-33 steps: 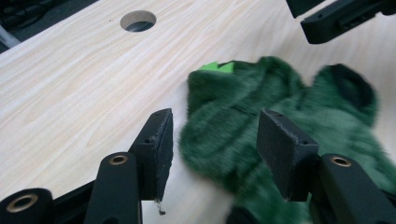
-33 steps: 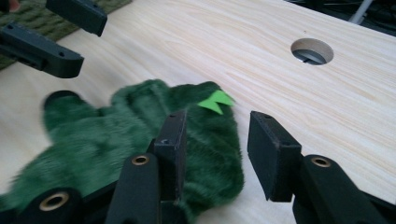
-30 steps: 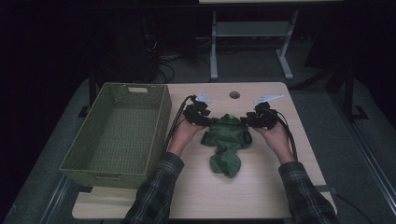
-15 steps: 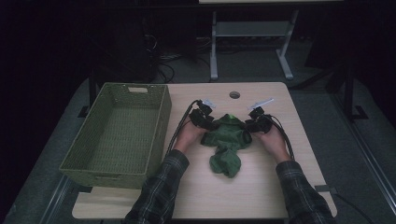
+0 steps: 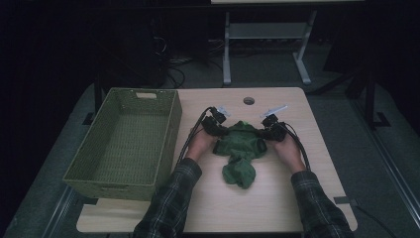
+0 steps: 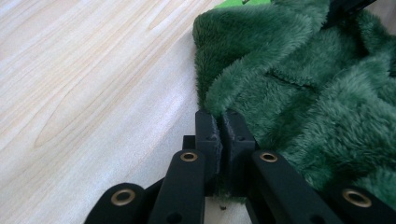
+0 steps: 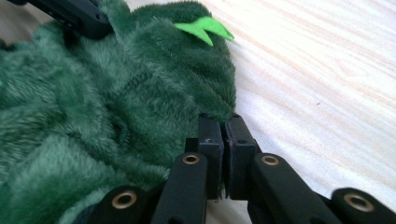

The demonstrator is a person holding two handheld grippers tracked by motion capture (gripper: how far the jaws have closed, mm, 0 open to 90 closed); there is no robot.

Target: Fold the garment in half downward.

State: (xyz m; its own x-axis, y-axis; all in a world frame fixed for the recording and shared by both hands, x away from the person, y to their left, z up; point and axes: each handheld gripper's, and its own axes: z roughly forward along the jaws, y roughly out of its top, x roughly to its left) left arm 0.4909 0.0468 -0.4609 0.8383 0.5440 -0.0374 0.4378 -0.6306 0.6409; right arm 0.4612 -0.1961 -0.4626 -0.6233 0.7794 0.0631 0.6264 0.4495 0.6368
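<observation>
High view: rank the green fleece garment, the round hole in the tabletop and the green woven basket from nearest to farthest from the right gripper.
1. Green fleece garment: pinched at its edge by the right gripper, on that gripper's left.
2. Round hole: in the tabletop beyond the gripper, toward the far edge.
3. Green woven basket: at the table's left side, past the left gripper.

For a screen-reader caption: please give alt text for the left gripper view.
The left gripper, jaws just closed, pinches the edge of a fuzzy green garment lying on a pale wooden table.
</observation>
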